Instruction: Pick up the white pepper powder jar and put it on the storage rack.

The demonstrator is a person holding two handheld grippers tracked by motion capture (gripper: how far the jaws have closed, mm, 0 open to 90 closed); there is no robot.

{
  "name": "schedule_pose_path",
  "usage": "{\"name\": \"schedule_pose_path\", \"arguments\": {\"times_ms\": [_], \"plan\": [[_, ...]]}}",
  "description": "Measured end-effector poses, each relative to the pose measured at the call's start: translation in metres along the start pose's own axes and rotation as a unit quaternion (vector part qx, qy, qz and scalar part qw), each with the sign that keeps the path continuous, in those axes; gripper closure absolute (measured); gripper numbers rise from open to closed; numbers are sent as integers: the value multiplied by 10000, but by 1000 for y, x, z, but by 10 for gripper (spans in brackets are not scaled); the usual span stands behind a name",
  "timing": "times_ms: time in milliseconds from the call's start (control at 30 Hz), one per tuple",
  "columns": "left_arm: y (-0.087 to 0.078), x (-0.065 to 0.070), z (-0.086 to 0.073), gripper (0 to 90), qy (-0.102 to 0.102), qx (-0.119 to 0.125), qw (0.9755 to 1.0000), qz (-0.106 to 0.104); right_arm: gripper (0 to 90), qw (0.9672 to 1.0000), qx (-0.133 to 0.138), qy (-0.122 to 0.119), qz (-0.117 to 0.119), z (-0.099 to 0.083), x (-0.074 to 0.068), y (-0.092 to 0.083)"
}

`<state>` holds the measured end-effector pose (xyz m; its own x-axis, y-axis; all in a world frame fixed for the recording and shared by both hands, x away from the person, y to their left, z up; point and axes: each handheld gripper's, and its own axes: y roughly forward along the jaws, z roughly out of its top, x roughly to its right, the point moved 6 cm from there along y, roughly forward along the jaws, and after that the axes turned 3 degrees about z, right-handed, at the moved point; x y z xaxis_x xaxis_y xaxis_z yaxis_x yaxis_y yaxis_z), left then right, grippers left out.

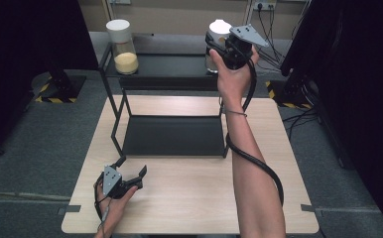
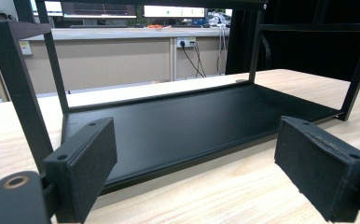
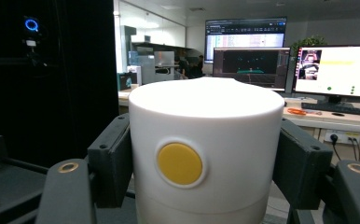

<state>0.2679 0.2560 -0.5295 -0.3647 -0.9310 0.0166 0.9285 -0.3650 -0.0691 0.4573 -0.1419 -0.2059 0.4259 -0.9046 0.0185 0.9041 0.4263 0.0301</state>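
Observation:
A jar with a tall white lid [image 3: 206, 140] that bears a yellow round button sits between the pads [image 3: 110, 161] of my right gripper [image 3: 206, 165], which is shut on the lid. In the high view that jar [image 1: 219, 26] is at the right end of the black rack's top shelf [image 1: 169, 64], with my right gripper [image 1: 218, 42] around it; its lower part is hidden by the hand. A second white-lidded jar [image 1: 122, 47] with yellow contents stands at the shelf's left end. My left gripper [image 1: 130, 167] rests open and unladen near the table's front left.
The rack's lower tray [image 1: 172, 136] lies bare on the wooden table [image 1: 189, 198]; in the left gripper view that tray [image 2: 183, 121] is just beyond the left gripper [image 2: 194, 163]. Black stands and cables flank the table on the floor.

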Motion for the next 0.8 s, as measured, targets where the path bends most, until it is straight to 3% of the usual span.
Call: {"name": "schedule_pose_path", "arguments": {"times_ms": [533, 800], "plan": [[0, 0, 0, 121, 20, -1, 10000, -5, 304, 9999, -68, -85, -7, -5, -1, 6], [0, 1, 0, 121, 30, 7, 10000, -4, 112, 9999, -2, 95, -67, -6, -1, 1]]}}
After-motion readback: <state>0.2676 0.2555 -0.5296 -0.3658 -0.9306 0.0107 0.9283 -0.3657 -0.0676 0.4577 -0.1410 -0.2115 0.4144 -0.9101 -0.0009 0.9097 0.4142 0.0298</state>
